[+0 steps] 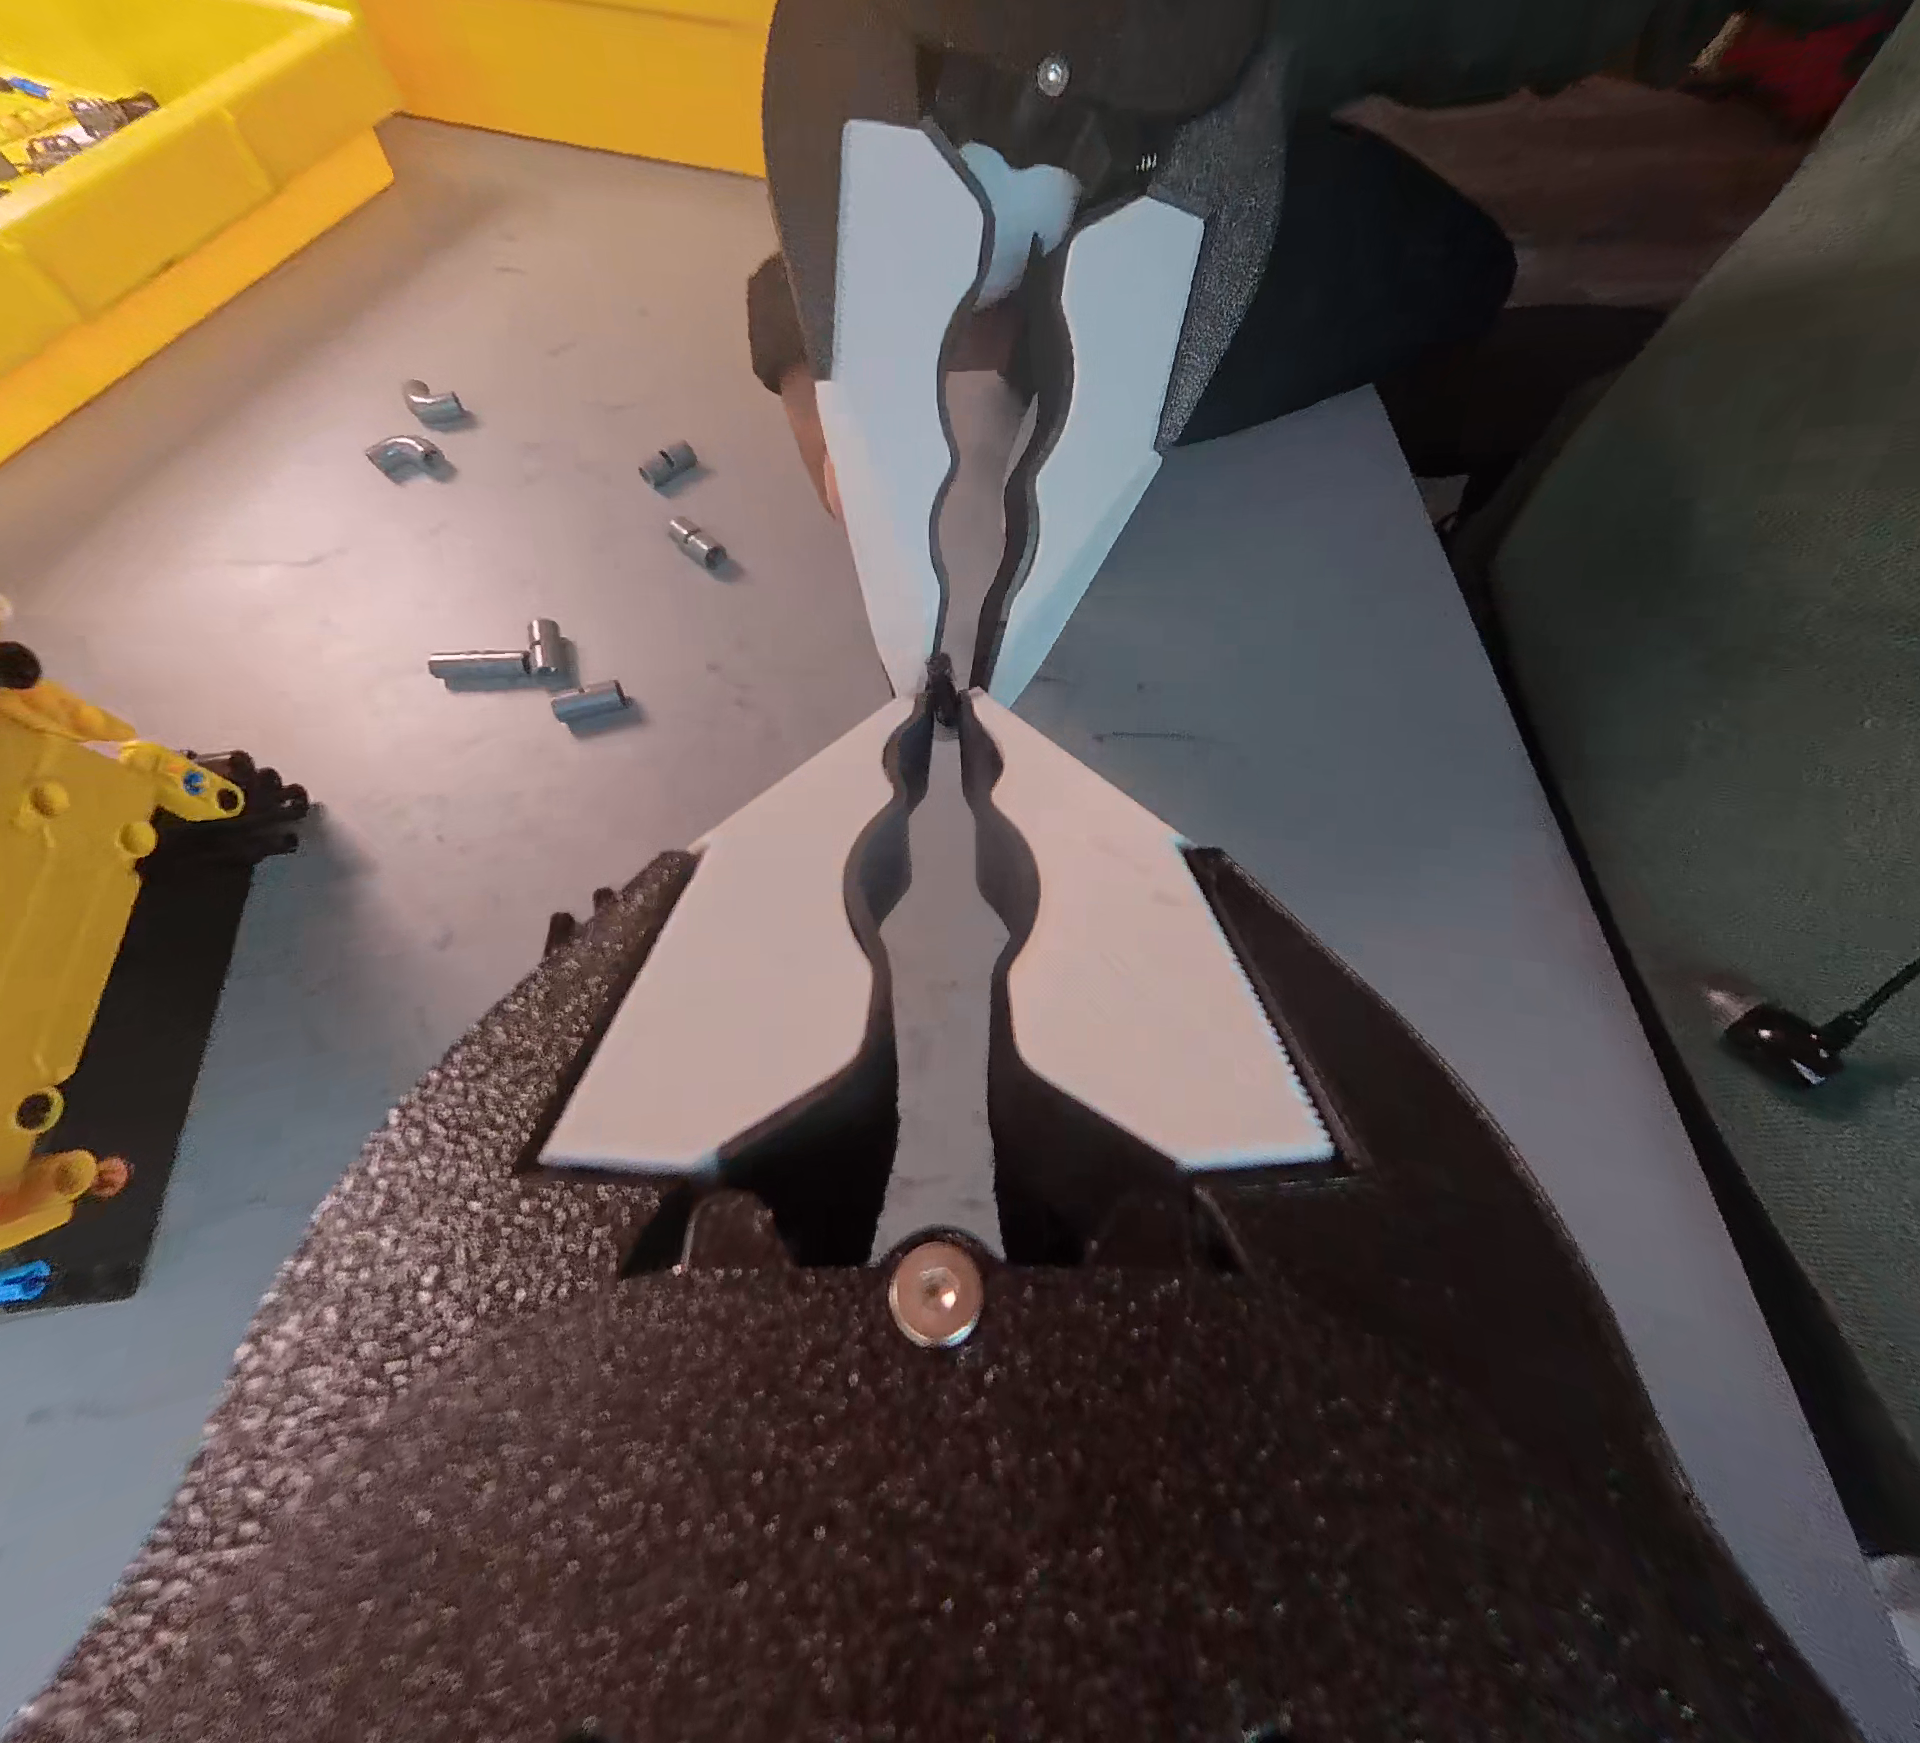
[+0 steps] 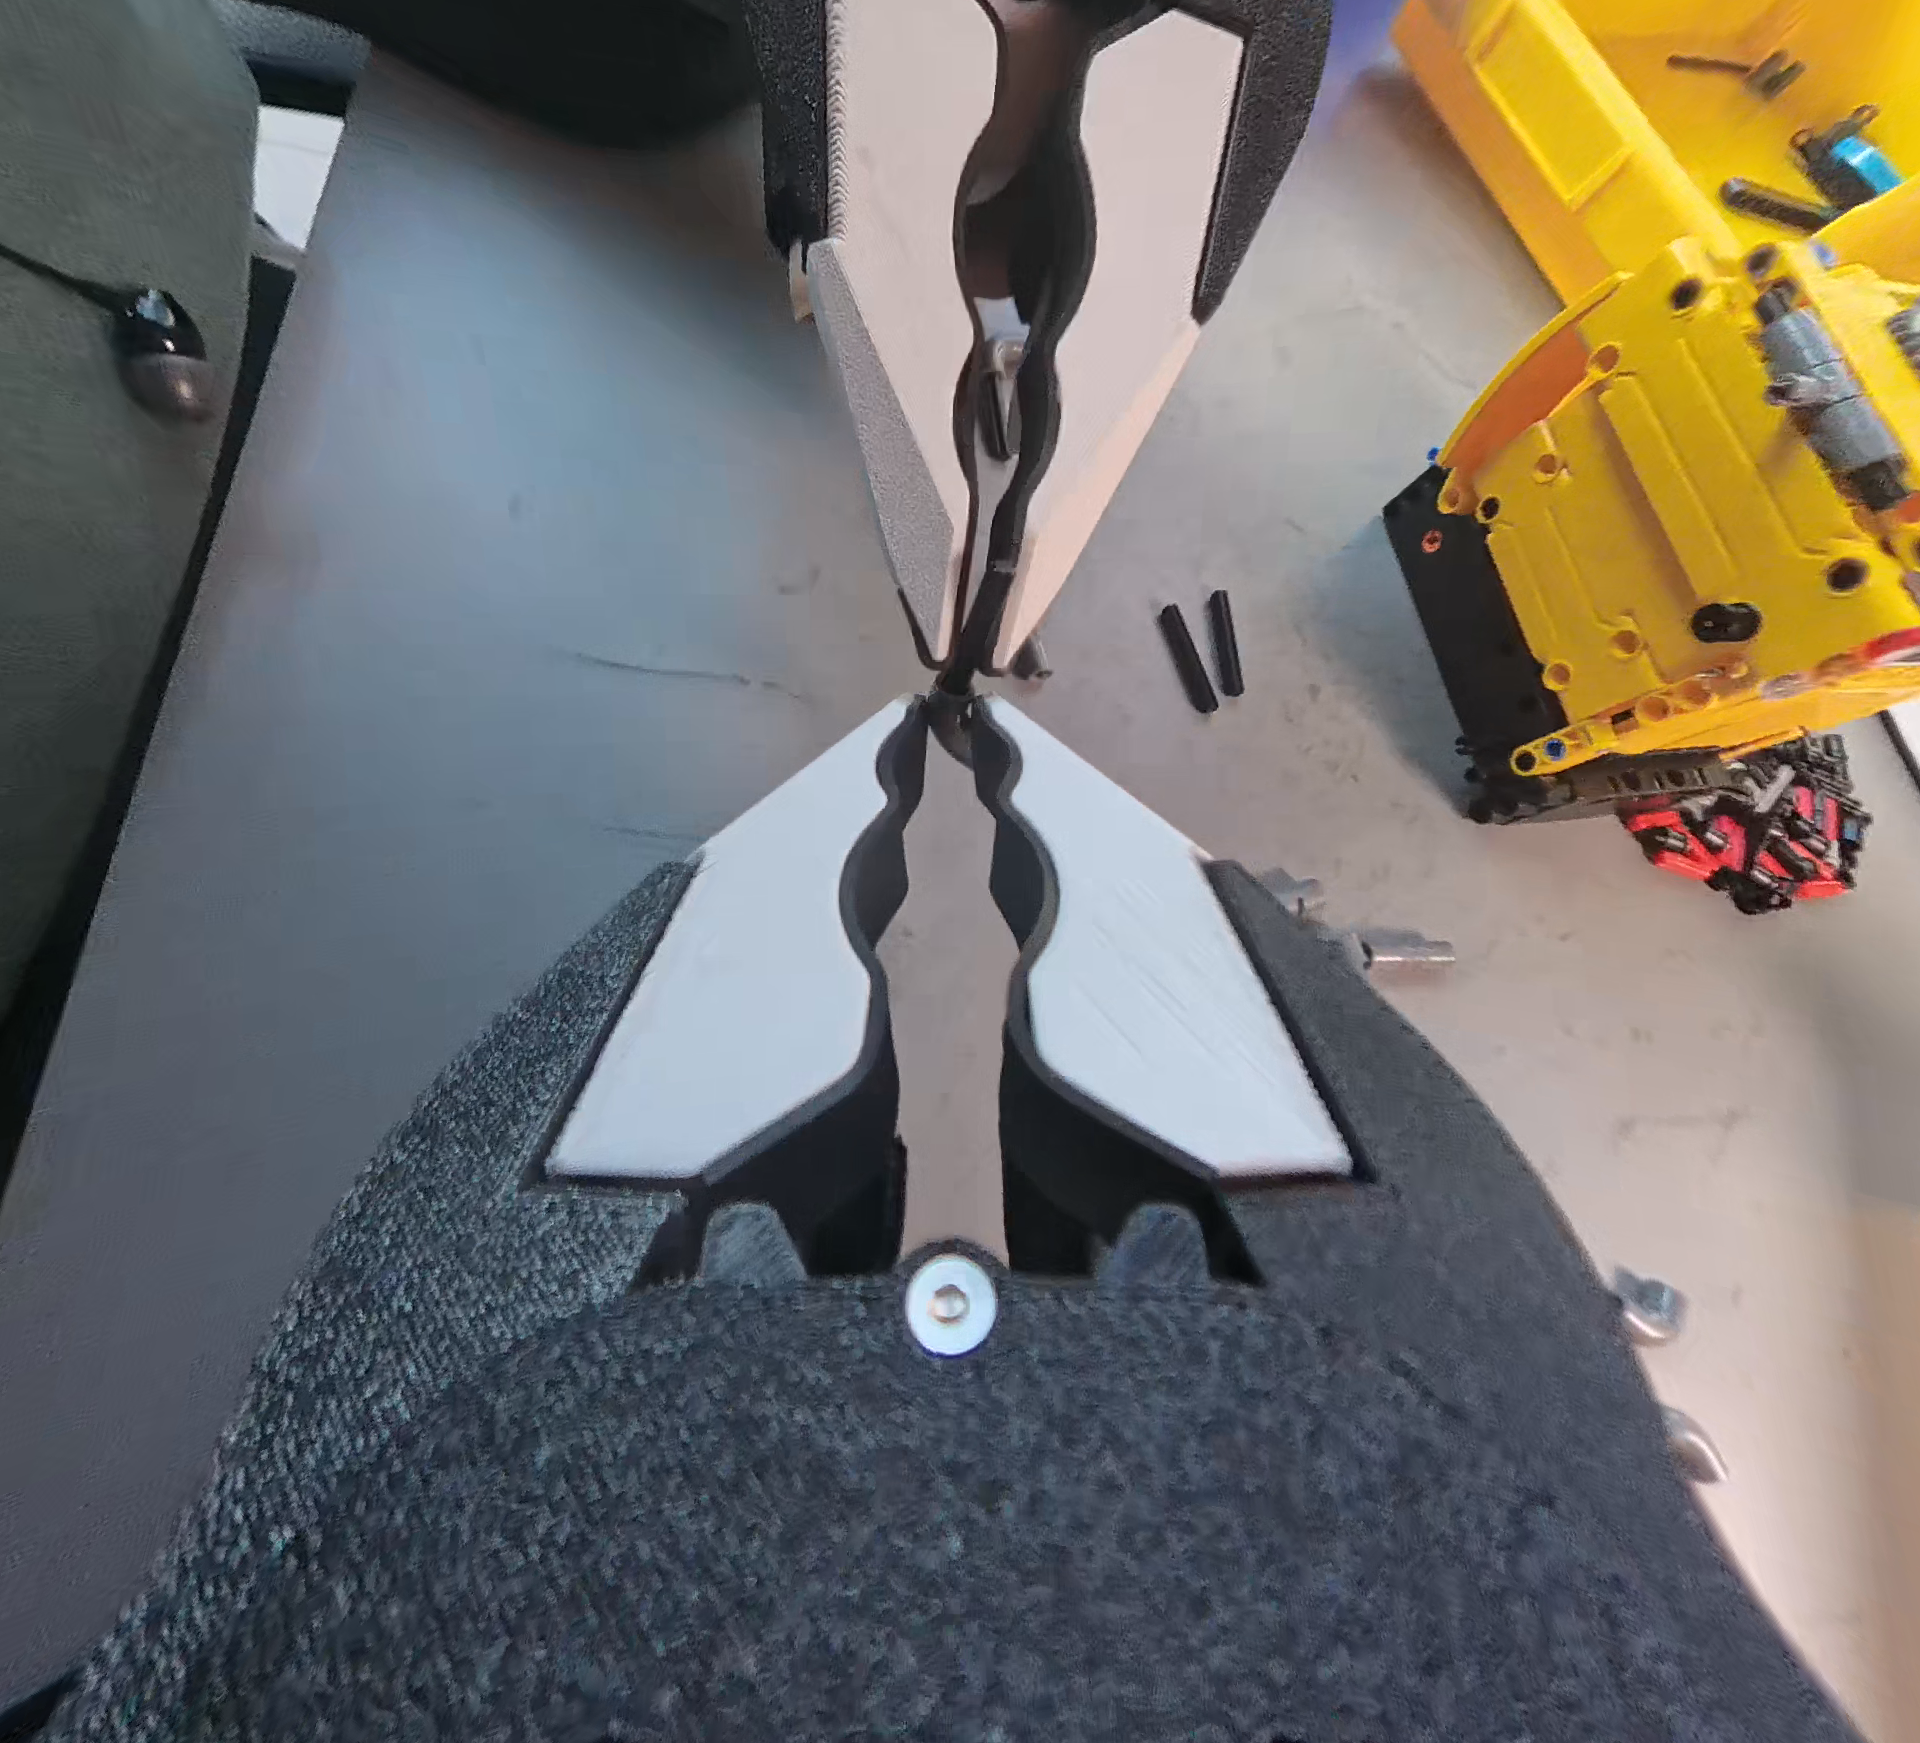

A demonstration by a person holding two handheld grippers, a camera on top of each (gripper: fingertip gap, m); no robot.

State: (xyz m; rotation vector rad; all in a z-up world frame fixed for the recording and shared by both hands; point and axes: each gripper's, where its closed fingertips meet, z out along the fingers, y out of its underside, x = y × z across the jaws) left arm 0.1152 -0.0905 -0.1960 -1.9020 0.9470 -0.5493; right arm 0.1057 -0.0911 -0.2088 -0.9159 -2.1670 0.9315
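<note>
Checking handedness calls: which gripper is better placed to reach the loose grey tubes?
Probably left: the grey tubes lie ahead of the left gripper, in plain view, but beside the body of the right gripper, behind its tips. Both are shut on a small black part.

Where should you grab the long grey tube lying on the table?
Pinch the long grey tube around its bare left half, from straight above: it lies flat on the table, and a shorter tube crowds its right end. The left tool and right tool are both shut on a small black part.
</note>
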